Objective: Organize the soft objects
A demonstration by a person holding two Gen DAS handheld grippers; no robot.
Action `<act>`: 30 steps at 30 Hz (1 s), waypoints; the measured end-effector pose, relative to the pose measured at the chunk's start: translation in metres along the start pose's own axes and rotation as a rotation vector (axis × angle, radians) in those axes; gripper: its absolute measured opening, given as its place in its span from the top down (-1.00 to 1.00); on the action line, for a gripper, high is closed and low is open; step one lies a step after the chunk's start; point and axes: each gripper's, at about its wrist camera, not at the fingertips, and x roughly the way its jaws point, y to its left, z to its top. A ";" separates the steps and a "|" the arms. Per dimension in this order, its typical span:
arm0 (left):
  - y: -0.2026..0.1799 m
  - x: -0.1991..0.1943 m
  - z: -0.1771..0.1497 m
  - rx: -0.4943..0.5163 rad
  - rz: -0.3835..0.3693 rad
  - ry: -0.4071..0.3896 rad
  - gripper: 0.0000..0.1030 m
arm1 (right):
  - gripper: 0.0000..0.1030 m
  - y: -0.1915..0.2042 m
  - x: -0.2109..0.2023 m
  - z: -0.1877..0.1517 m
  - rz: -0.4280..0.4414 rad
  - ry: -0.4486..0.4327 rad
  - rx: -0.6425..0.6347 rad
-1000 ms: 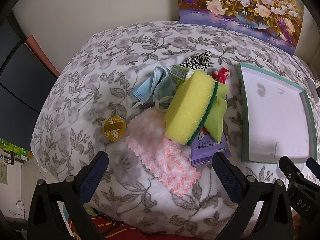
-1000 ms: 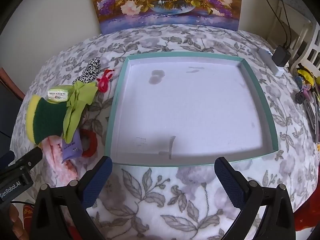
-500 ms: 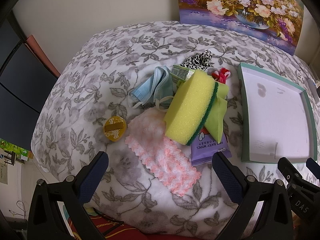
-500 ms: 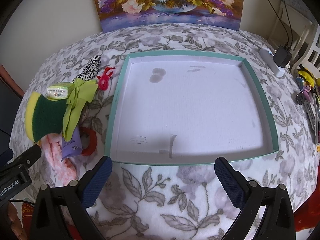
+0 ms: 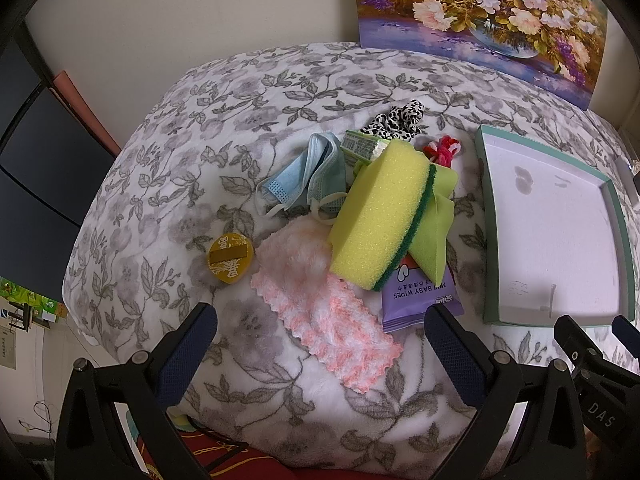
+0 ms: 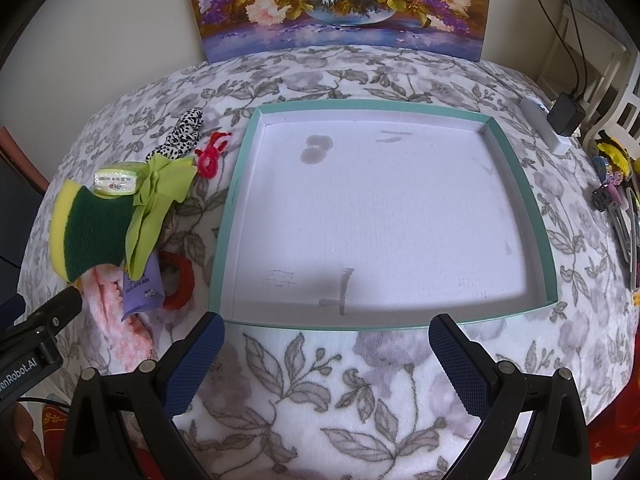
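A pile of soft things lies on the floral blanket: a yellow and green sponge (image 5: 380,216) (image 6: 90,232), a pink knitted cloth (image 5: 320,304), a blue face mask (image 5: 308,176), a light green cloth (image 5: 434,232) (image 6: 160,196), a purple wipes pack (image 5: 420,298) (image 6: 142,284), a spotted scrunchie (image 5: 396,120) (image 6: 182,134) and a red pipe-cleaner bow (image 5: 442,150) (image 6: 212,154). My left gripper (image 5: 320,352) is open and empty, just short of the pink cloth. My right gripper (image 6: 326,354) is open and empty before the empty teal-rimmed tray (image 6: 224,240) (image 5: 486,216).
A round gold tin (image 5: 230,258) lies left of the pile, a red ring (image 6: 182,280) beside the wipes. A flower painting (image 6: 340,4) leans on the back wall. A charger (image 6: 566,110) and hair clips (image 6: 616,200) lie at the right edge.
Both views have shifted very slightly; the right gripper has eased a little back from the tray. Nothing was taken hold of or let go.
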 end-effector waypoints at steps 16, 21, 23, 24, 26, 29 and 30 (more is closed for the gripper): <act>0.002 -0.001 0.002 0.001 0.005 0.000 -1.00 | -1.00 0.001 0.000 0.000 -0.001 0.003 -0.002; 0.002 -0.001 0.002 0.000 0.005 0.001 -1.00 | -1.00 0.001 0.000 0.000 -0.002 0.004 -0.002; 0.002 -0.001 0.002 0.000 0.006 0.000 -1.00 | -1.00 0.001 0.000 0.000 -0.003 0.004 -0.002; 0.002 -0.001 0.002 0.000 0.006 0.000 -1.00 | -1.00 0.001 0.000 0.000 -0.003 0.004 -0.002; 0.002 -0.001 0.002 0.001 0.005 0.000 -1.00 | -1.00 0.001 0.001 0.000 -0.003 0.004 -0.003; 0.002 -0.001 0.002 0.000 0.006 0.000 -1.00 | -1.00 0.001 0.001 0.001 -0.003 0.005 -0.003; 0.002 -0.001 0.002 0.000 0.006 0.000 -1.00 | -1.00 0.001 0.001 0.001 -0.003 0.005 -0.003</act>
